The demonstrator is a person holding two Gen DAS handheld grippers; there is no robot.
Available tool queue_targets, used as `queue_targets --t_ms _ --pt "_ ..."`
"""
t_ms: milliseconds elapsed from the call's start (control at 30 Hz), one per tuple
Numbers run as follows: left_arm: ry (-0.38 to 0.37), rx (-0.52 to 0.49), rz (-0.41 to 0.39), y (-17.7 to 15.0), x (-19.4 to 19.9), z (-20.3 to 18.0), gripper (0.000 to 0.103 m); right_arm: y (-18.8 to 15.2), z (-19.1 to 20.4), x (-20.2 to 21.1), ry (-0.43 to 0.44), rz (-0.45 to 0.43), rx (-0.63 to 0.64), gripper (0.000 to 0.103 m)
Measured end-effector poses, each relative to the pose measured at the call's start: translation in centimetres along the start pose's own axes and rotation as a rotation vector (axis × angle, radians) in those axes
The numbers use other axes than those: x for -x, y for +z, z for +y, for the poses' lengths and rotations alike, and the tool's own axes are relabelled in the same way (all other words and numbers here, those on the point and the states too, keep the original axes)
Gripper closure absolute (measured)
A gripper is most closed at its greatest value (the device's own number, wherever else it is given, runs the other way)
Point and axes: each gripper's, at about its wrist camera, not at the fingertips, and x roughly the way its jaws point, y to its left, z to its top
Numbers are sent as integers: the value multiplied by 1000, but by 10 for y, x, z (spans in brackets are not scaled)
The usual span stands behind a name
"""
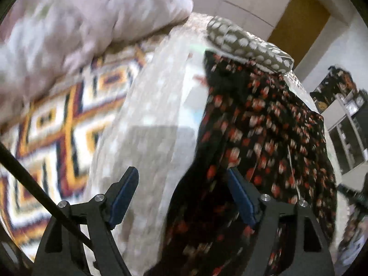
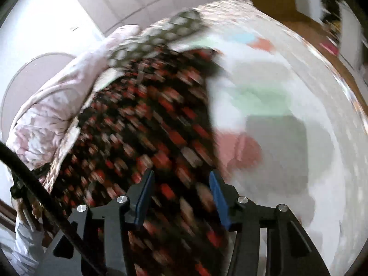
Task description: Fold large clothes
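Observation:
A black garment with red and pink flowers (image 1: pixel 264 133) lies spread on the bed, blurred in both views. My left gripper (image 1: pixel 181 172) hangs over the garment's left edge, where it meets a pale speckled sheet (image 1: pixel 149 105). Its jaws stand wide apart and the blue pads (image 1: pixel 123 197) press on nothing. In the right wrist view the same garment (image 2: pixel 142 126) fills the middle. My right gripper (image 2: pixel 181 173) is above it with its jaws apart, and the cloth shows in the gap below them without being pinched.
A grey pillow with white dots (image 1: pixel 248 43) lies at the garment's far end. A pink quilt (image 1: pixel 80 23) and a geometric orange-and-navy blanket (image 1: pixel 57 119) lie to the left. A white sheet with pastel patches (image 2: pixel 276 103) lies to the right. A sleeved hand (image 2: pixel 27 207) shows at lower left.

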Motion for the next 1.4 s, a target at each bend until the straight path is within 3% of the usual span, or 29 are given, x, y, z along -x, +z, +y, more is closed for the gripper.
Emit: queue_targets --t_ms 133,267,400,767,1100,1133,1200,1300,1400 --pt "-91 46 58 -28 -7 16 25 -39 -29 2 44 34 -95 49" --pt "-189 67 93 -47 -7 16 26 -64 -36 5 155 23 -166 49" --pt "-270 31 113 -62 3 5 34 -75 -28 -4 295 67 -204 48" --pt "-146 -102 90 -84 4 -21 34 -113 -7 -7 394 72 -170 48" --pt "-60 -87 66 -87 0 -29 35 -133 20 -7 320 15 -108 46" --pt "-40 -84 67 -87 0 -30 37 -134 20 -7 312 5 -107 47" --pt "-9 -81 71 -86 1 -33 60 -133 23 -8 278 -2 -101 60" --pt "-30 -43 86 -83 8 -32 83 -128 15 -5 291 17 -125 88" --pt "-32 -28 73 -83 21 -35 88 -122 -3 5 353 17 -174 90"
